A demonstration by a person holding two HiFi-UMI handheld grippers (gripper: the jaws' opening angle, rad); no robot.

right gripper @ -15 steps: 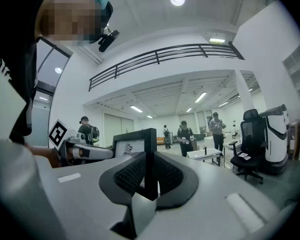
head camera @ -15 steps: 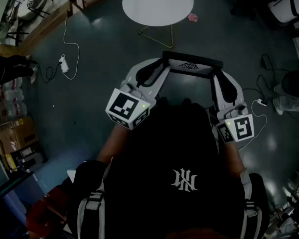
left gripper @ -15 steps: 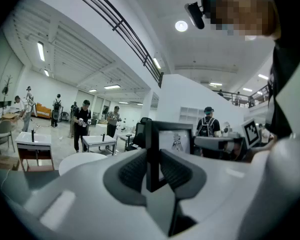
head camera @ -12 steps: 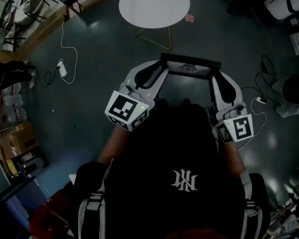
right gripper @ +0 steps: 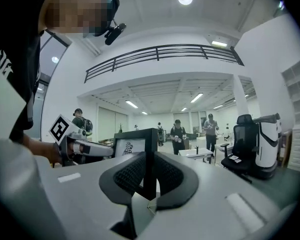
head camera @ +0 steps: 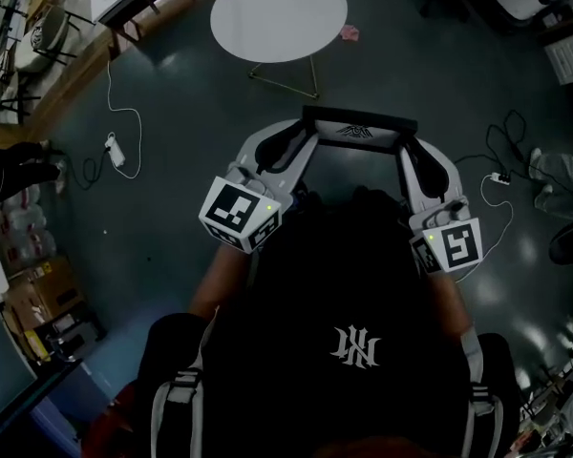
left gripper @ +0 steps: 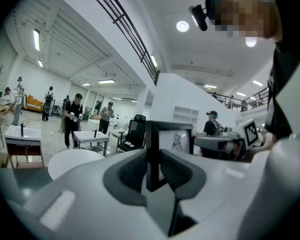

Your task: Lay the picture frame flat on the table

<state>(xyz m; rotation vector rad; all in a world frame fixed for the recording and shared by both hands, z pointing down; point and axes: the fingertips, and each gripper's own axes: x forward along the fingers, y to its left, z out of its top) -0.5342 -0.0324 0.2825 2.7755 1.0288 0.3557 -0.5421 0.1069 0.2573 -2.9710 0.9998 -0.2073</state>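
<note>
Well, picture frame (head camera: 358, 122) held aloft
left claw (left gripper: 152, 165) pinches one side edge; right claw (right gripper: 149, 176) pinches the other; round white surface (head camera: 279, 12) ahead

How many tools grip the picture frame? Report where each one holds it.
2. The left tool clamps the picture frame on its left edge; the right tool clamps its right edge. Neither is hidden.

ahead: round table (head camera: 278, 12), top free | floor (head camera: 196, 103) before it: open | left: power strip (head camera: 115, 149)
</note>
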